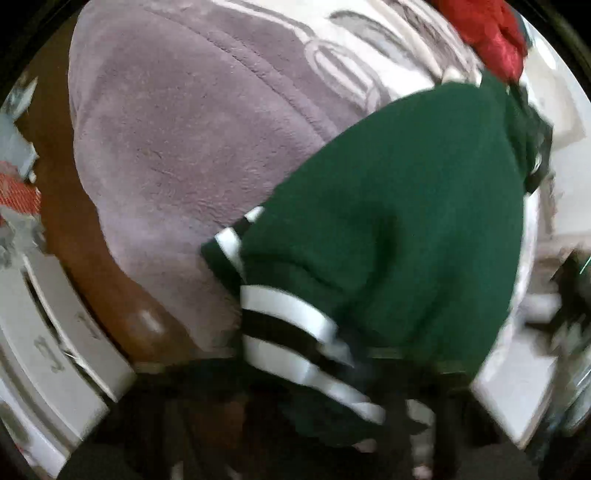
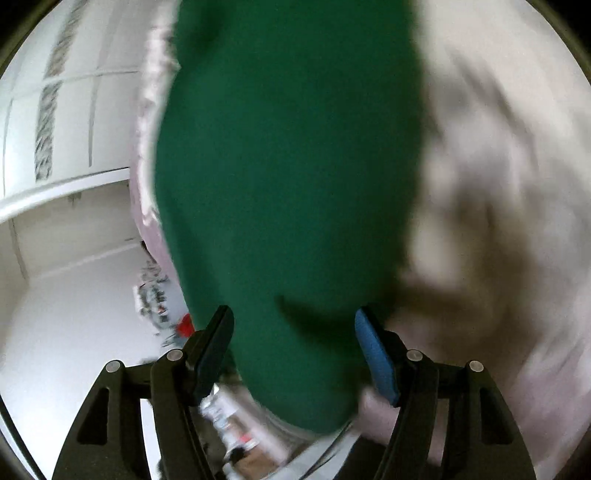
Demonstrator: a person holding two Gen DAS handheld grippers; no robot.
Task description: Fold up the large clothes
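Note:
A dark green sweater point(image 1: 399, 229) with white and black striped cuffs point(image 1: 291, 321) lies on a mauve fleece blanket point(image 1: 177, 140). In the left wrist view the striped cuff drapes over my left gripper, whose fingers are hidden under the cloth at the bottom edge. In the right wrist view the green sweater point(image 2: 288, 177) fills the middle, and my right gripper point(image 2: 293, 332) is open, its black finger point(image 2: 214, 343) and blue-padded finger point(image 2: 376, 354) standing on either side of a green fold. The image is blurred.
A red garment point(image 1: 491, 33) lies at the top right. A brown wooden bed edge point(image 1: 85, 236) and white furniture point(image 1: 48, 350) are at the left. White floor and wall point(image 2: 74, 258) lie left of the bed.

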